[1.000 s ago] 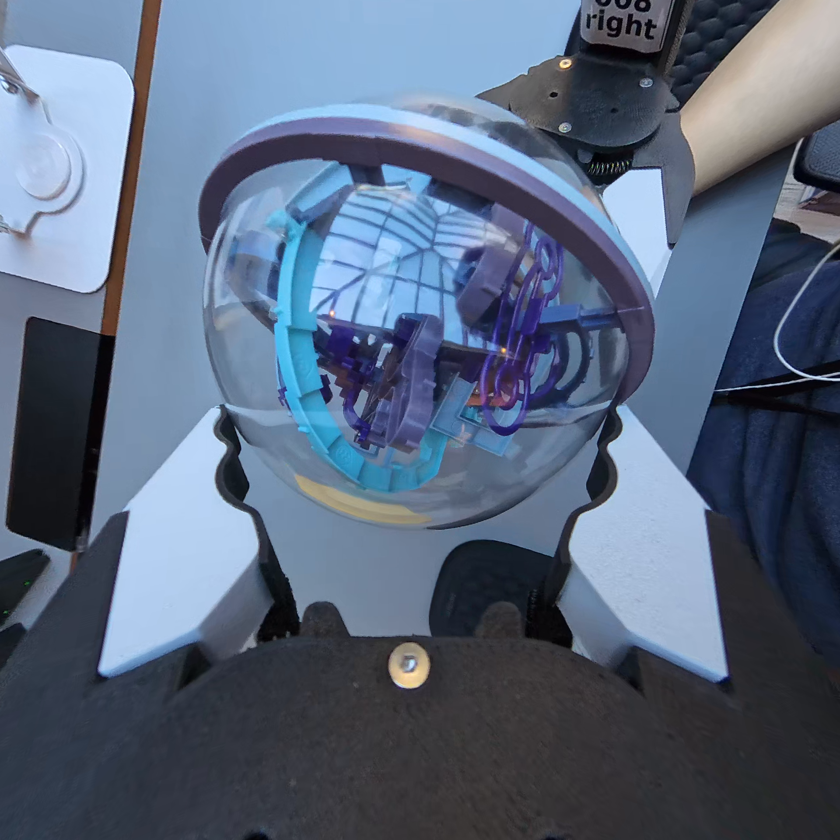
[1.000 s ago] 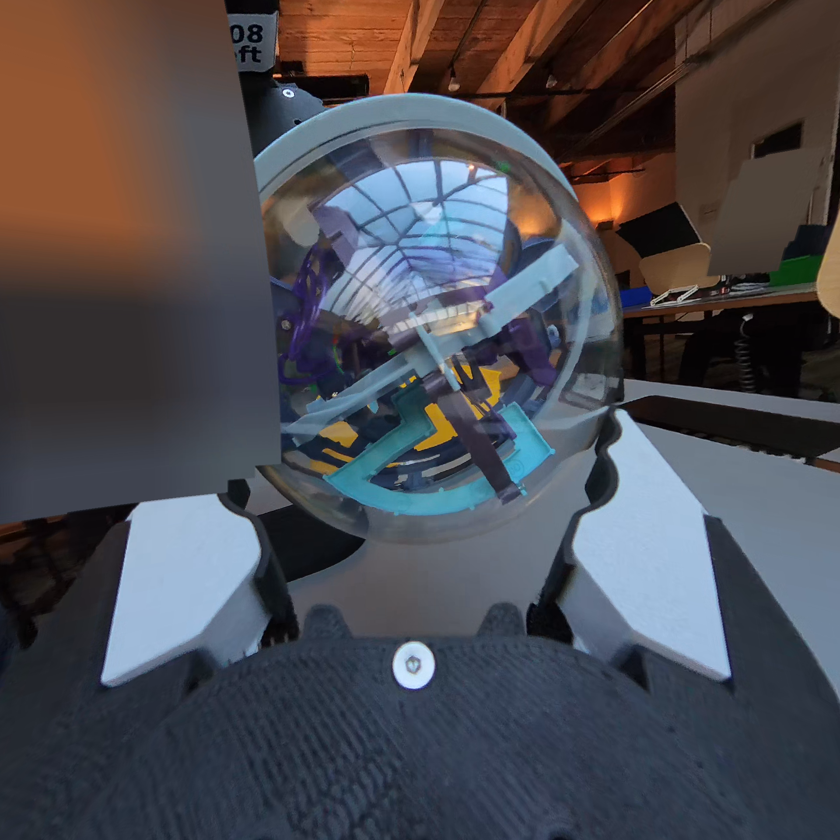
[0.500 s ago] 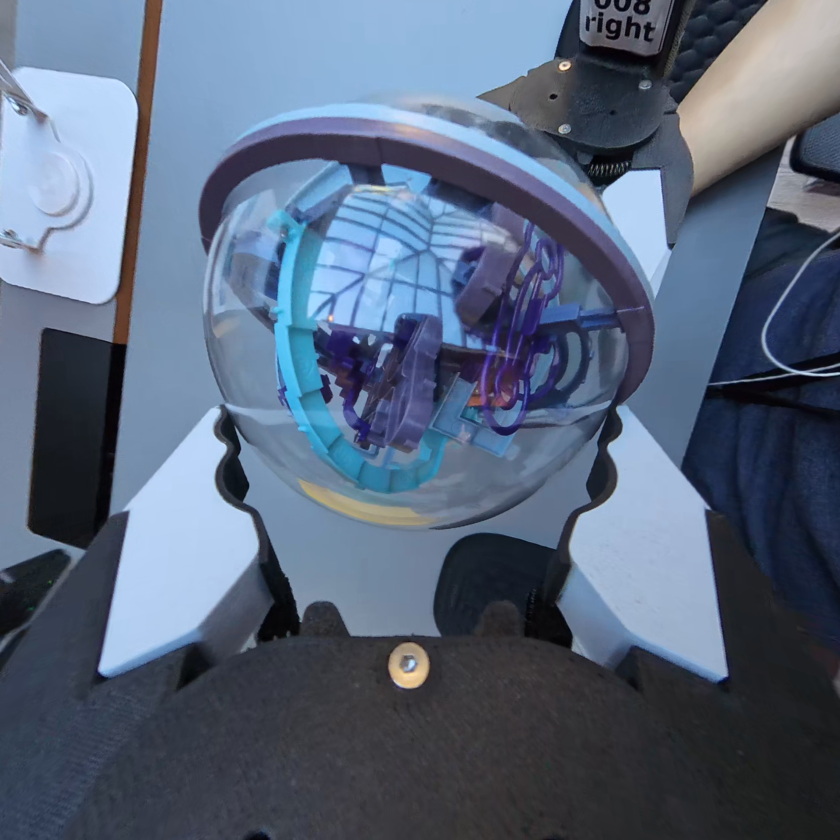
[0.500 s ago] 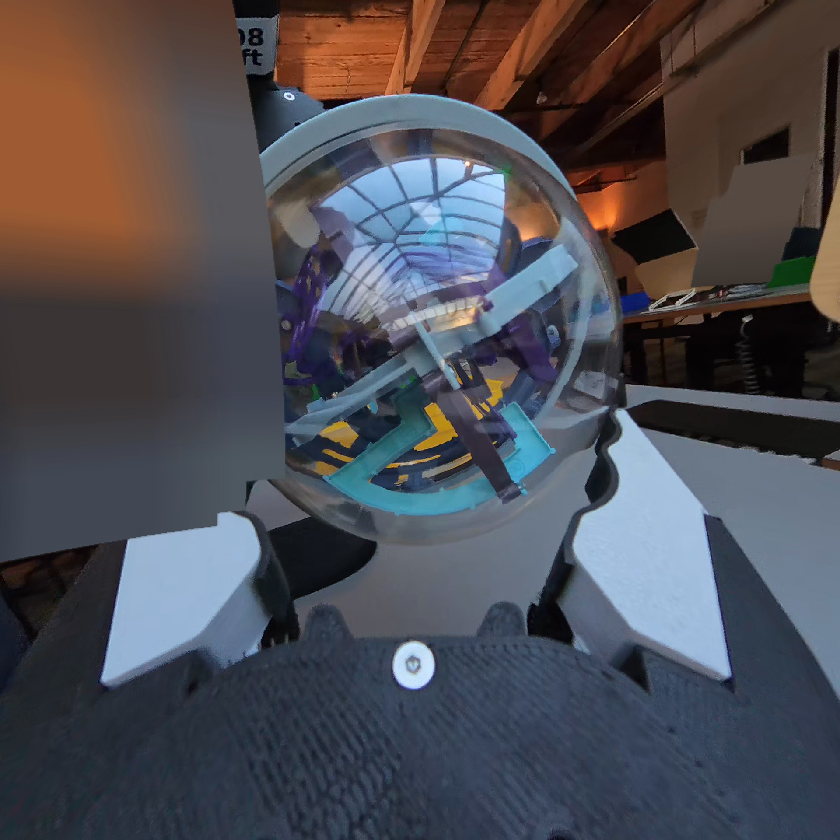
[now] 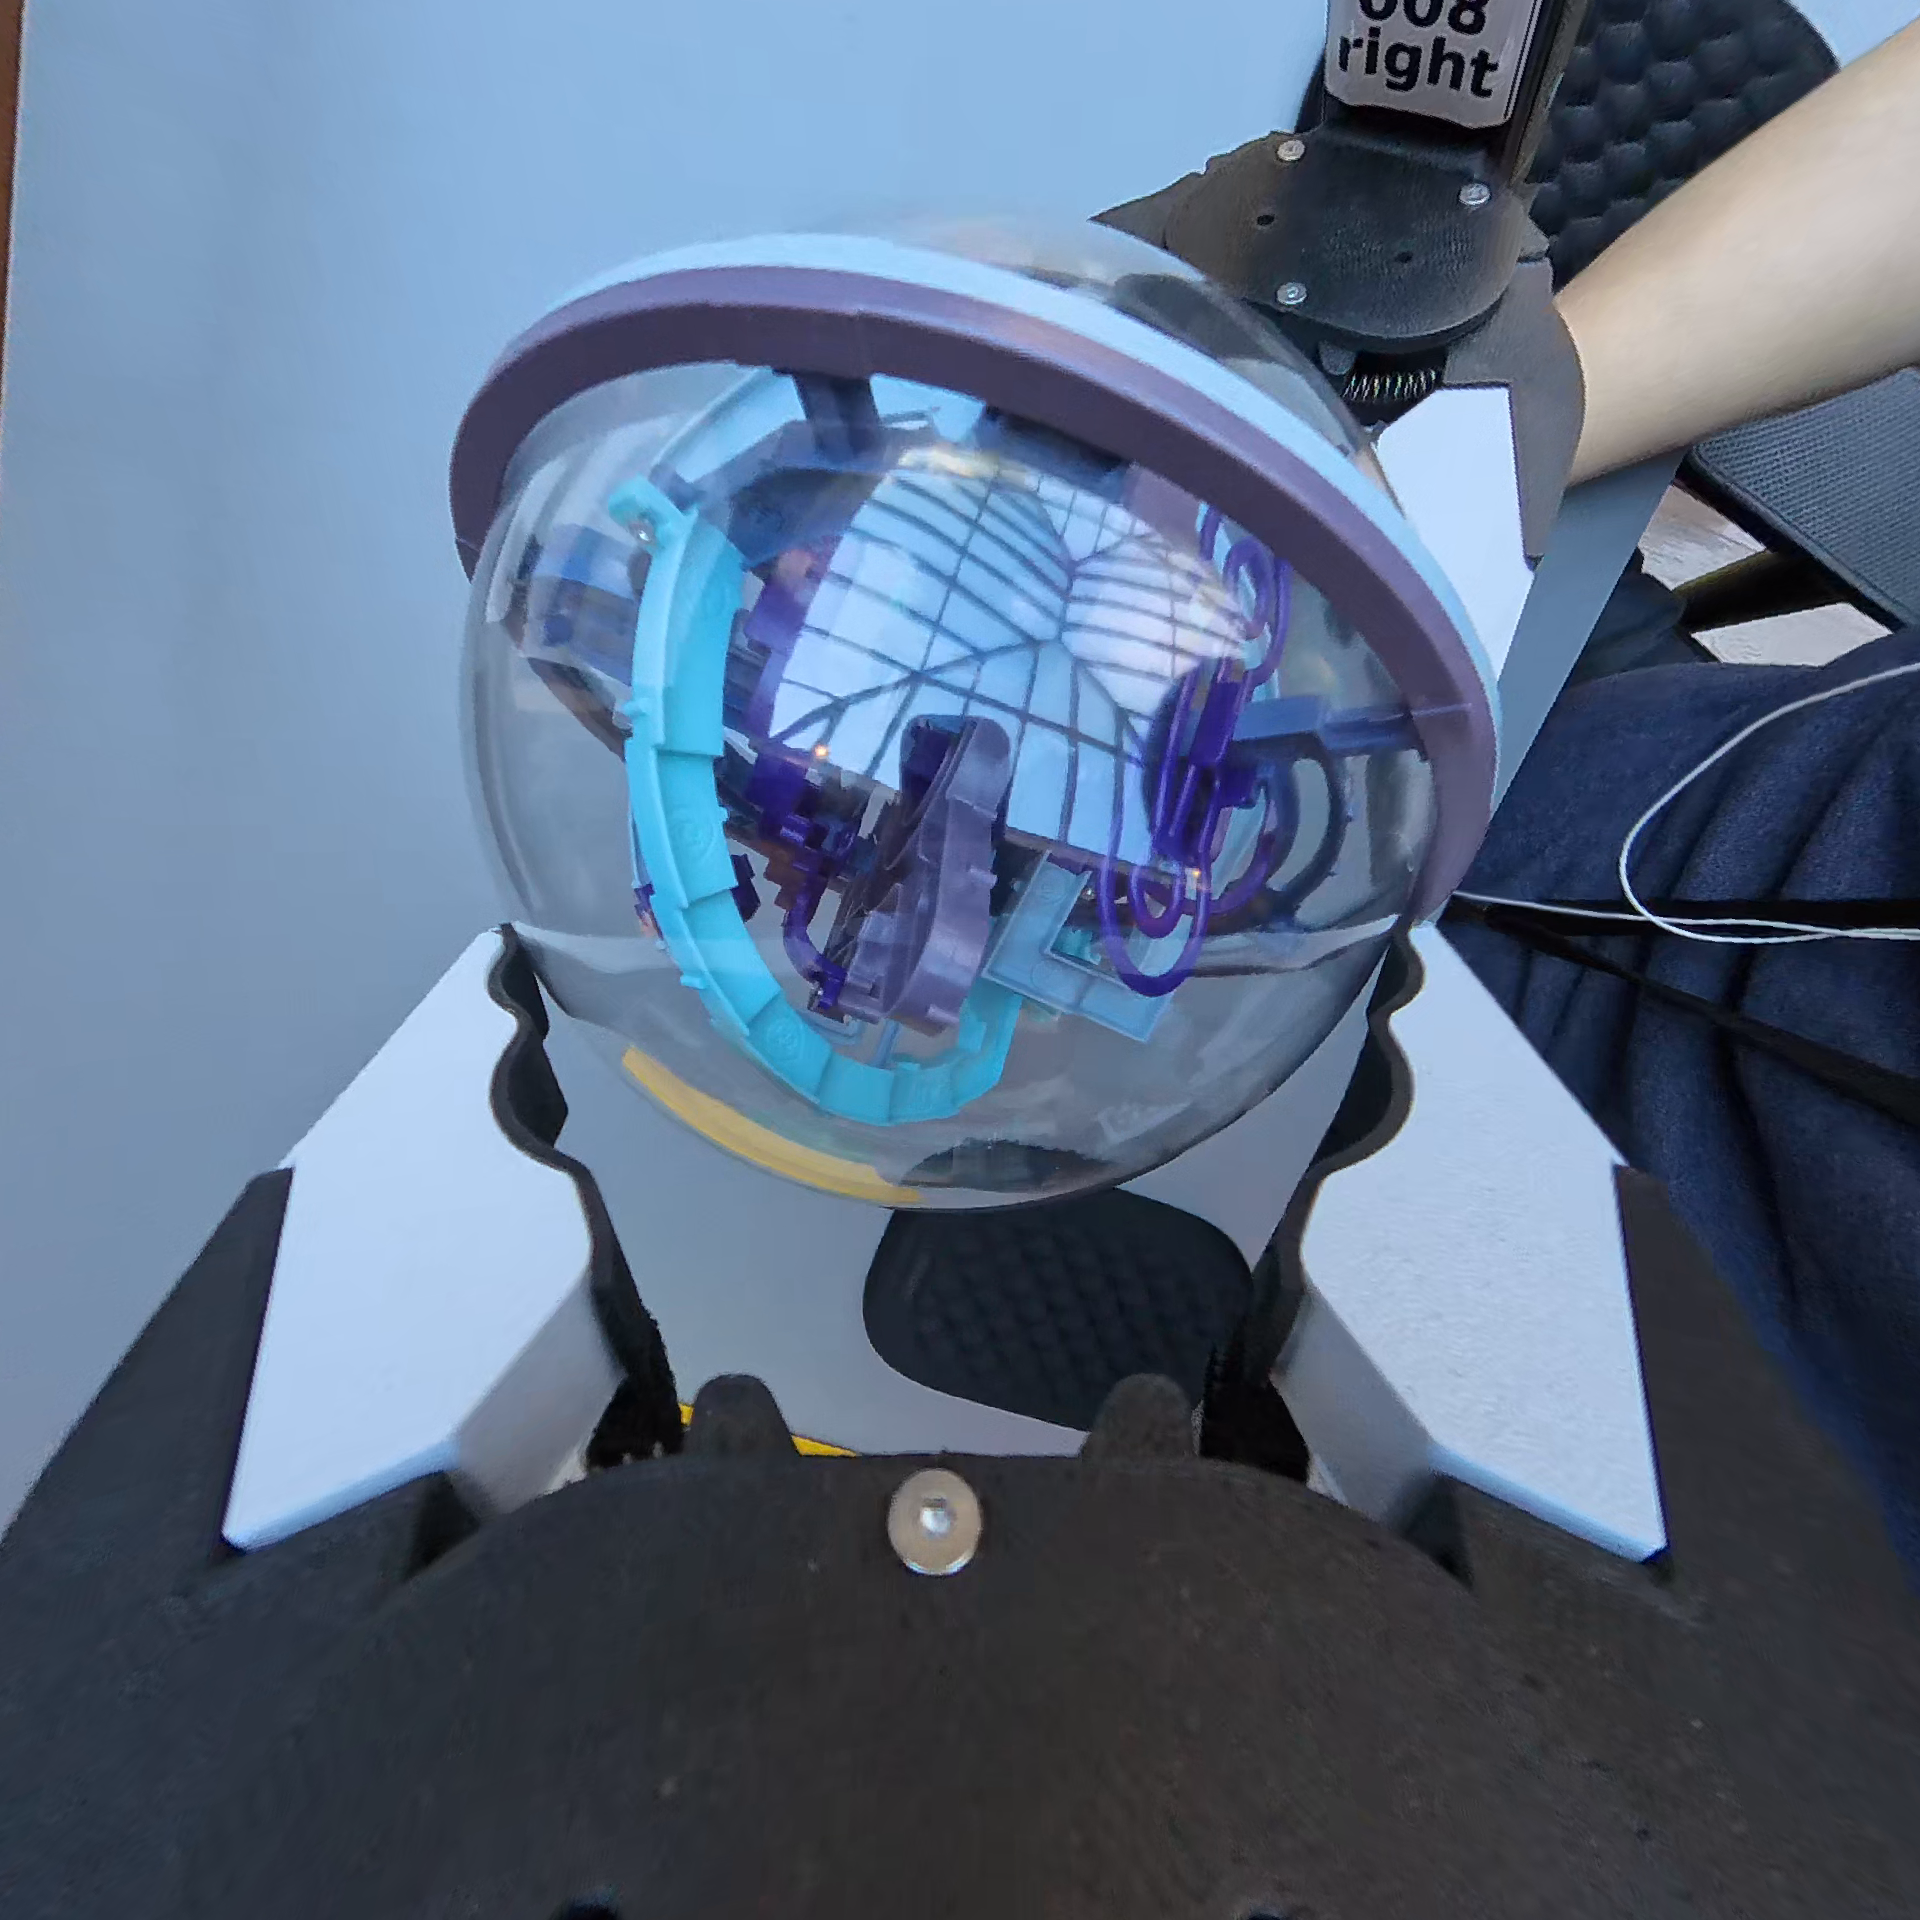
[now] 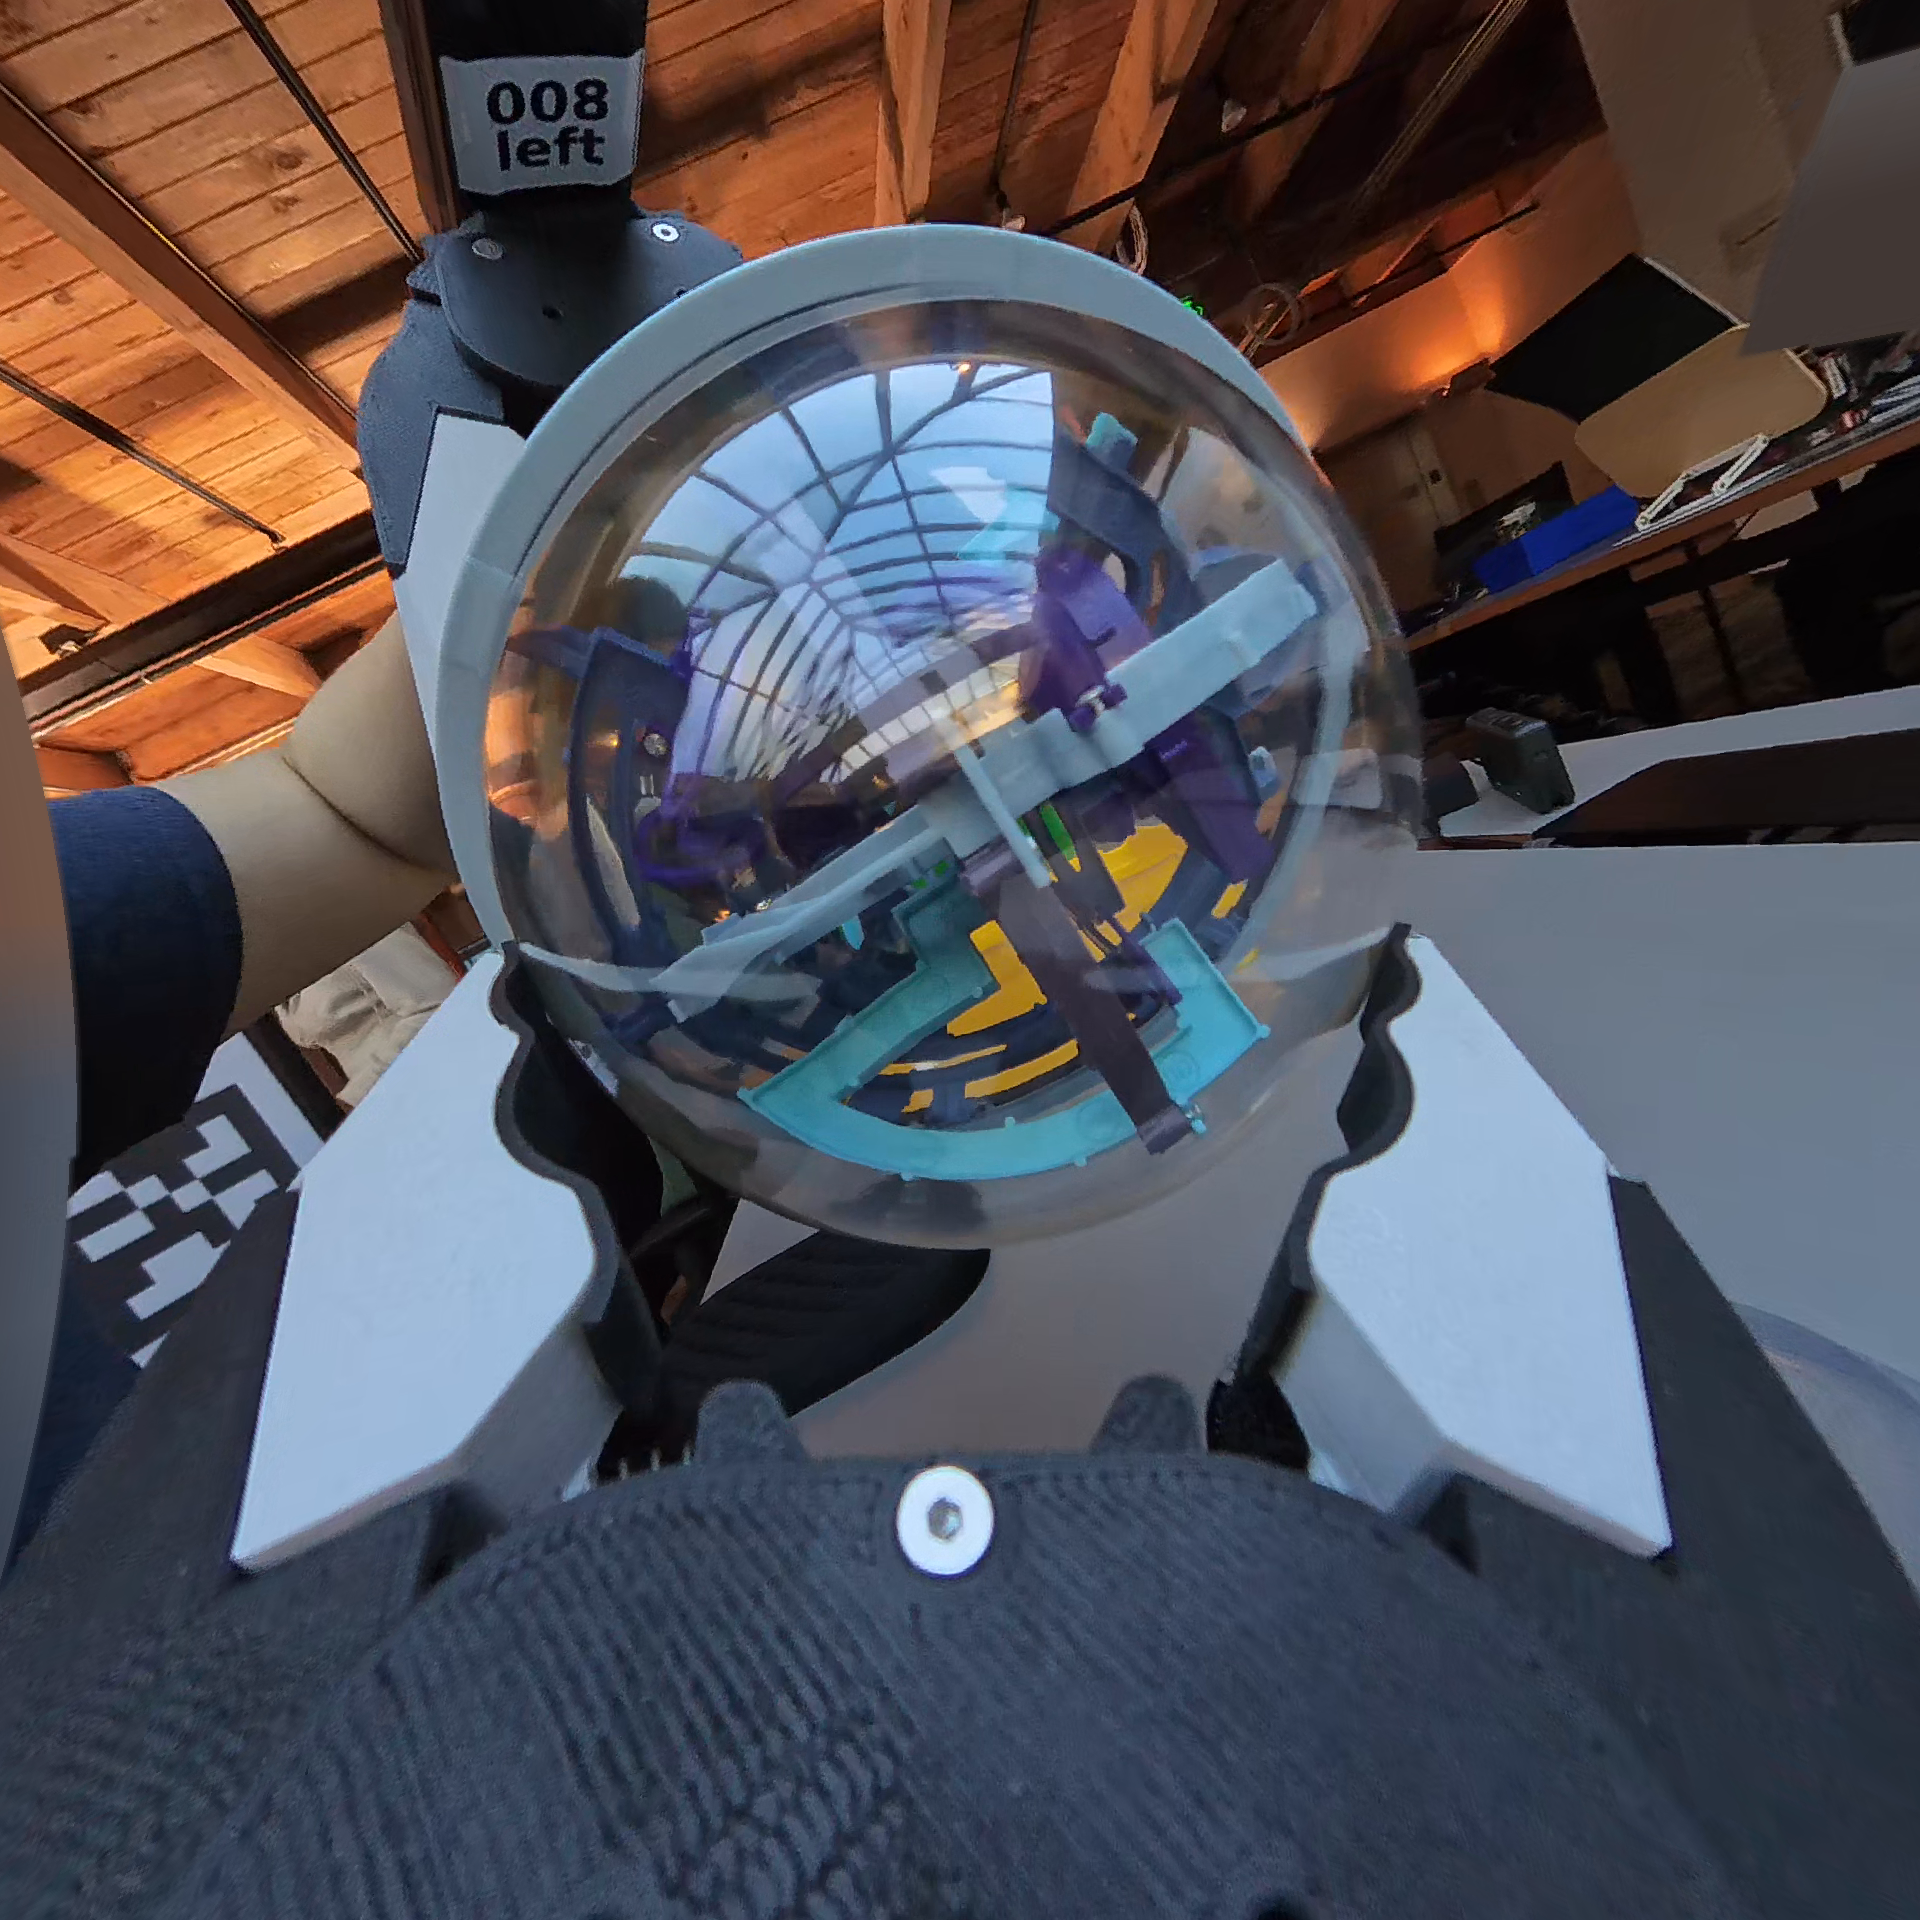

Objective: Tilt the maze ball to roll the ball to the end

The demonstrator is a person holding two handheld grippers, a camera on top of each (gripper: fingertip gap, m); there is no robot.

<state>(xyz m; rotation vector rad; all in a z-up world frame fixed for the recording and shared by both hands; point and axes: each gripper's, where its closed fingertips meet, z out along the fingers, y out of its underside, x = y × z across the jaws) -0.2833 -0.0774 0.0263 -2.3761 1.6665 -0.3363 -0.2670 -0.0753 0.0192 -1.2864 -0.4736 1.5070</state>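
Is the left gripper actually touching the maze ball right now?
Touching. The left wrist view shows the left gripper with both dark finger pads pressed against the clear shell of the maze ball, no gap on either side.

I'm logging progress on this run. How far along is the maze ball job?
Done: the maze ball is off the table, gripped from opposite sides by the left hand-held gripper and right hand-held gripper. In hand: it is held tilted, its rim slanted. Left: getting the small ball to the end; I cannot find it among the tracks, so how far it has rolled is unclear.
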